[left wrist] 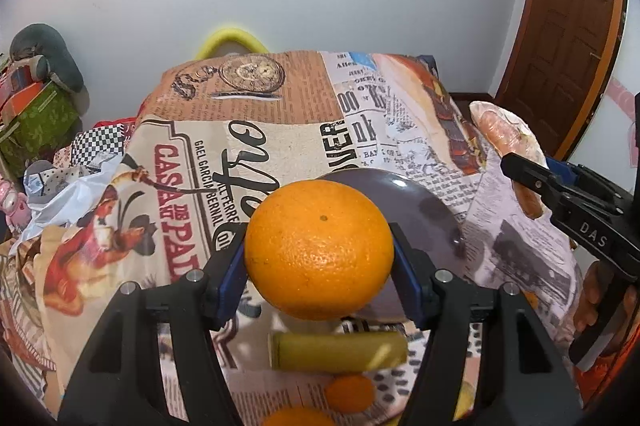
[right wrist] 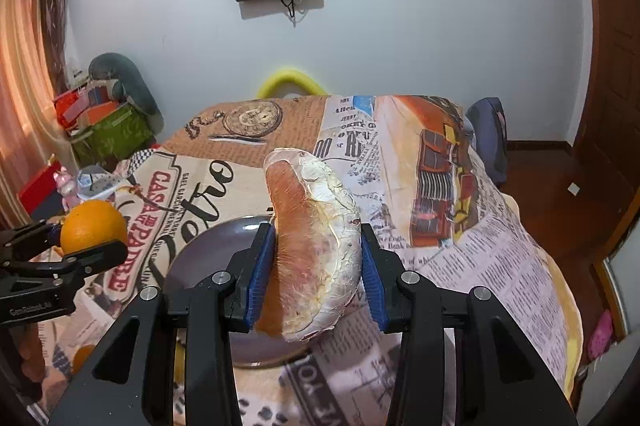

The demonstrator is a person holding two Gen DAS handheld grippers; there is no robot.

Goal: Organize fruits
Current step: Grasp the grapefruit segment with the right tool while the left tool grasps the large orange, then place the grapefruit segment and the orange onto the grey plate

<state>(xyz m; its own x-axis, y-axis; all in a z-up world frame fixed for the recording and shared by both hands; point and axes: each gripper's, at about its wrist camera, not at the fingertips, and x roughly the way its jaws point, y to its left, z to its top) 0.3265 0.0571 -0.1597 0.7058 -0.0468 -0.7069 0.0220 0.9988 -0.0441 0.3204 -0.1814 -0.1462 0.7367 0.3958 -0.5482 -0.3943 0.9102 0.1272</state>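
My left gripper (left wrist: 319,258) is shut on a large orange (left wrist: 318,250) and holds it above the near edge of a grey plate (left wrist: 424,210). My right gripper (right wrist: 318,274) is shut on a peeled pomelo wedge (right wrist: 316,250) wrapped in clear film, held above the same grey plate (right wrist: 208,250). The pomelo wedge (left wrist: 508,142) and right gripper show at the right of the left wrist view. The orange (right wrist: 93,226) in the left gripper shows at the left of the right wrist view.
The table is covered by a newspaper-print cloth (left wrist: 192,162). Below the left gripper lie a yellow-green cylinder (left wrist: 340,350) and small oranges (left wrist: 349,393). Cluttered boxes (right wrist: 108,130) stand left of the table; a wooden door (left wrist: 568,26) is at right.
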